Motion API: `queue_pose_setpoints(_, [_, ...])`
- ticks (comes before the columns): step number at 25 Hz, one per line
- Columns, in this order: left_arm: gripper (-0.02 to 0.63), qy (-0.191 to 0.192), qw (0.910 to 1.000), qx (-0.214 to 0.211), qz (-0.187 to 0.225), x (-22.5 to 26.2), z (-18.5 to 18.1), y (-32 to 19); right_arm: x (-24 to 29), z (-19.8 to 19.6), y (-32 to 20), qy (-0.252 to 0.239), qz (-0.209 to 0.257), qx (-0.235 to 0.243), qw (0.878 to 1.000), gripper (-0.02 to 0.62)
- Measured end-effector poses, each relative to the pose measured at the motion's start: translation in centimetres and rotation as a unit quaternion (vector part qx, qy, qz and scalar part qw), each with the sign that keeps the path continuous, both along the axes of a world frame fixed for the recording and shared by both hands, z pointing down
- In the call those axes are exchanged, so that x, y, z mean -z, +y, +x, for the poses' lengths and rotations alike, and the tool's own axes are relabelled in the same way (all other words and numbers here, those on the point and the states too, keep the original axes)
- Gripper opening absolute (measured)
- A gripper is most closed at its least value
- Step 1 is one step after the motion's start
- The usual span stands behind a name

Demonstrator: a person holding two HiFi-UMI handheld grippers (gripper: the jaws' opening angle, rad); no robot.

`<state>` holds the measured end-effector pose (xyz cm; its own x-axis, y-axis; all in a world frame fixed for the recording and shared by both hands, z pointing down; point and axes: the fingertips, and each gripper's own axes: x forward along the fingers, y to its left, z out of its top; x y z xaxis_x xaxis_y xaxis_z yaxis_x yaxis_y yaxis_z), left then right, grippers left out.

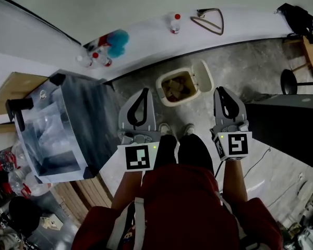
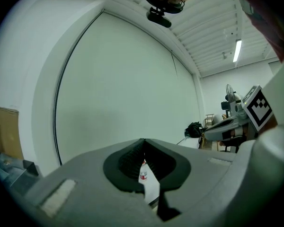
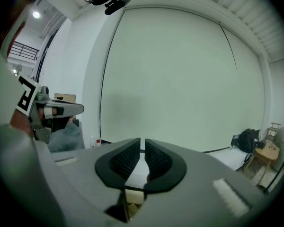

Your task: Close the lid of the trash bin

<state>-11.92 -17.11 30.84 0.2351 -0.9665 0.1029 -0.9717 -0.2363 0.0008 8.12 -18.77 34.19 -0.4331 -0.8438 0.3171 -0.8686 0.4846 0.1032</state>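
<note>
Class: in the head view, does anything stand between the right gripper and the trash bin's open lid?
Nothing visible does. Only bare floor separates the right gripper from the lid, flipped open beside the trash bin.

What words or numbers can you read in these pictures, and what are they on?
No words or numbers can be read anywhere.
Red-capped bottle by the wall: its label is too small to read.
Marker cubes: only black-and-white square patterns, no letters.

No legible text, label or number anywhere
</note>
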Motion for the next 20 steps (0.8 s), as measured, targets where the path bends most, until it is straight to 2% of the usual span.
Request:
queue_pose_setpoints(5, [0.000,-0.004,0.9997,0.002,-0.026,-2.8,1.5,-1.6,-3.8,1.3,-2.1,0.006,-0.039,0.000,0.999,0.056])
queue_pose_setpoints(9, [0.000,-0.010,0.9988,0.016,-0.044,-5.0,2.7,-3.0,-7.3,2.4,-3.9,0.004,-0.065,0.017,0.998,0.080])
queue_pose_setpoints(20, [0.000,-0.028,0.9935,0.039,-0.103,-11.3,7.4,-6.7,-18.8,6.0,-7.3,0.012,-0.175,0.065,0.982,0.159])
